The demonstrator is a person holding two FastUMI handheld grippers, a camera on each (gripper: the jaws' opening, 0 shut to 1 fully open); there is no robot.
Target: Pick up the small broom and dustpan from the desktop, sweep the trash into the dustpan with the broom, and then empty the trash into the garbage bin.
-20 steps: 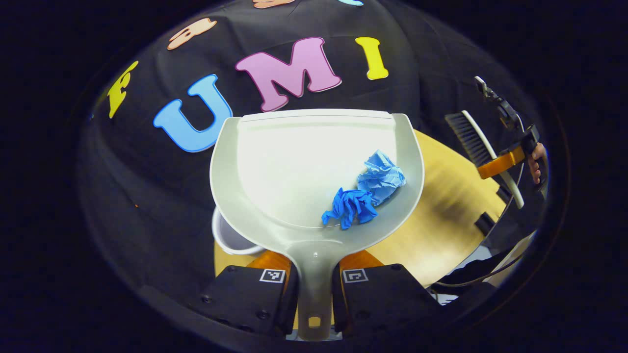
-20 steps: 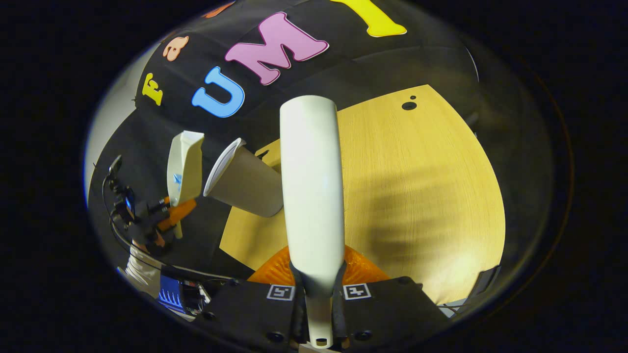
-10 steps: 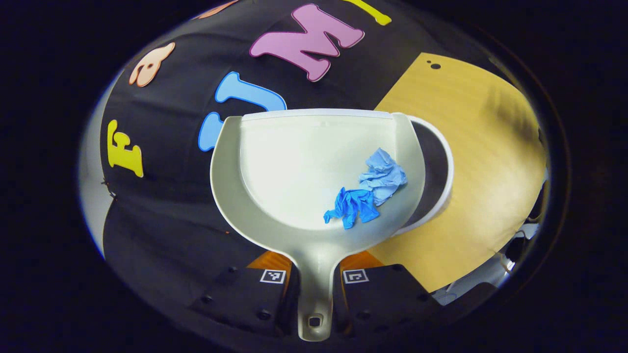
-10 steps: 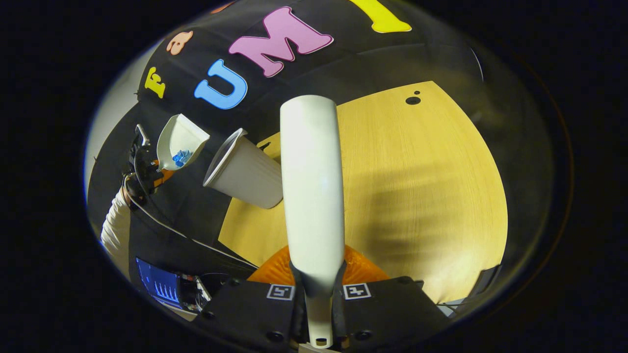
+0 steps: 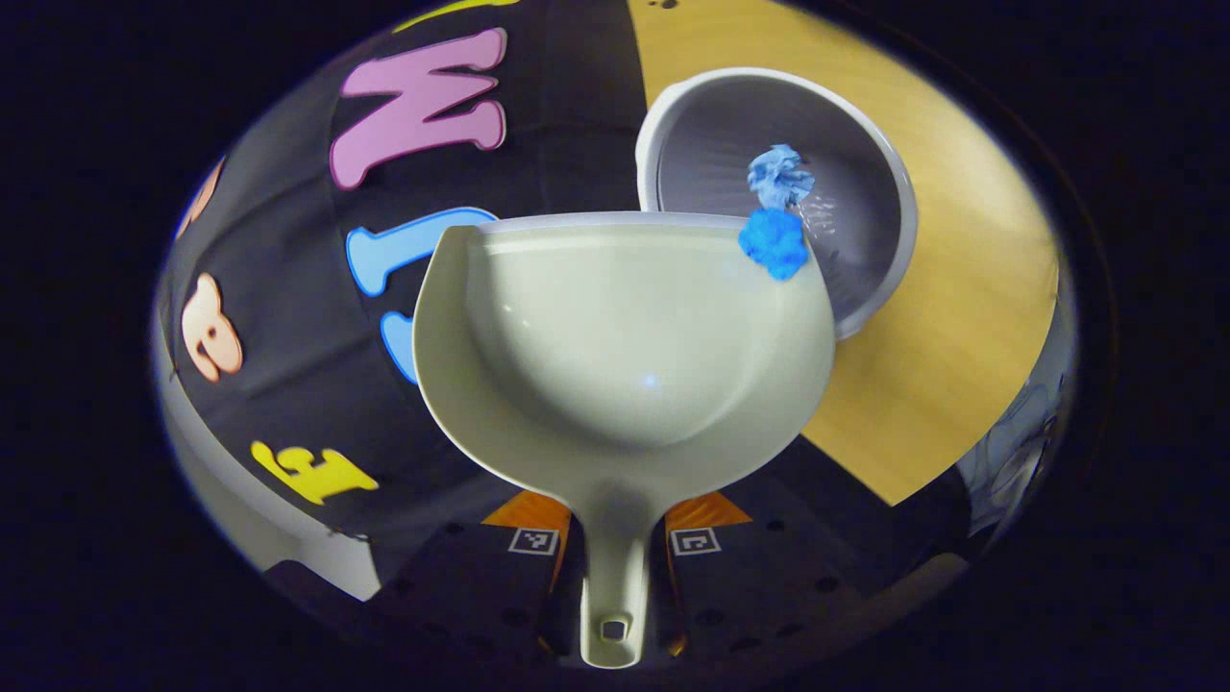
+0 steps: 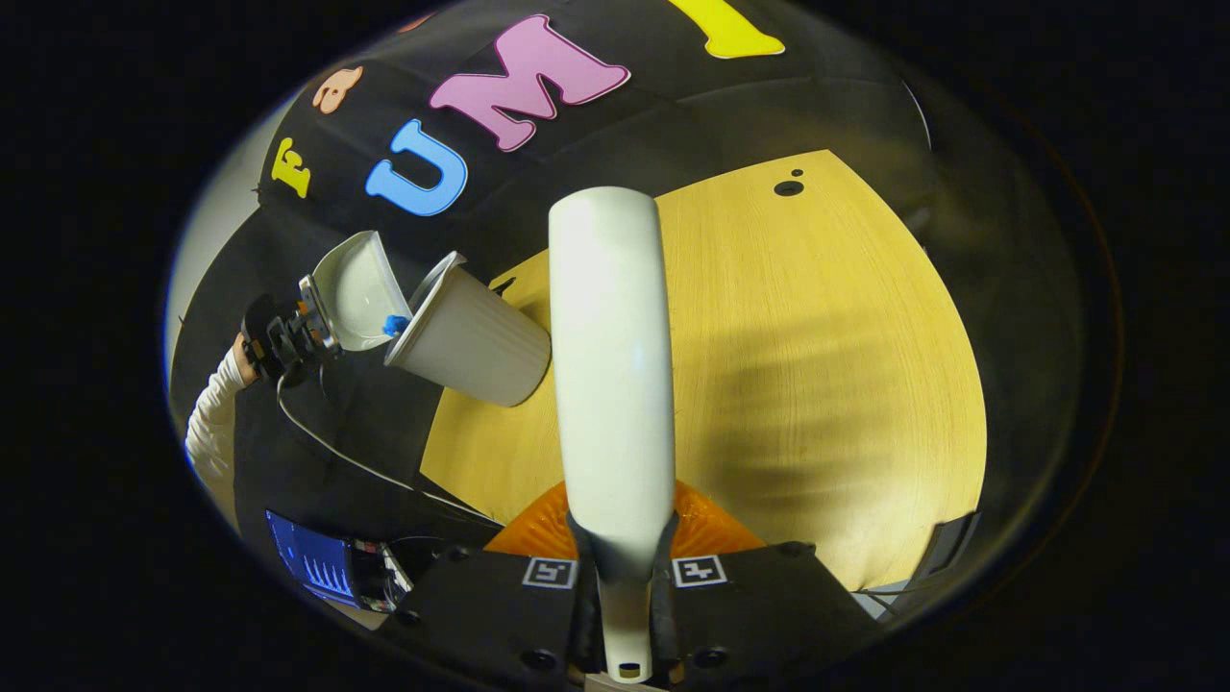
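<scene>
Left claw (image 5: 615,567) is pinching the pale plastic dustpan (image 5: 625,336) by its handle, lip tipped over the round white garbage bin (image 5: 865,192) at the wooden surface (image 5: 961,317) edge. Blue crumpled trash (image 5: 774,242) sits right on that lip. Right claw (image 6: 620,601) grips the white-backed small broom (image 6: 610,365), idle.

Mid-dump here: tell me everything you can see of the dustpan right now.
The dustpan is a pale, glossy plastic scoop with raised side walls and a short handle with a hanging hole. The left gripper is shut on that handle. It is tipped toward the garbage bin, its front lip over the rim. A dark blue wad clings at the lip's corner; a paler wad lies inside the bin.
</scene>
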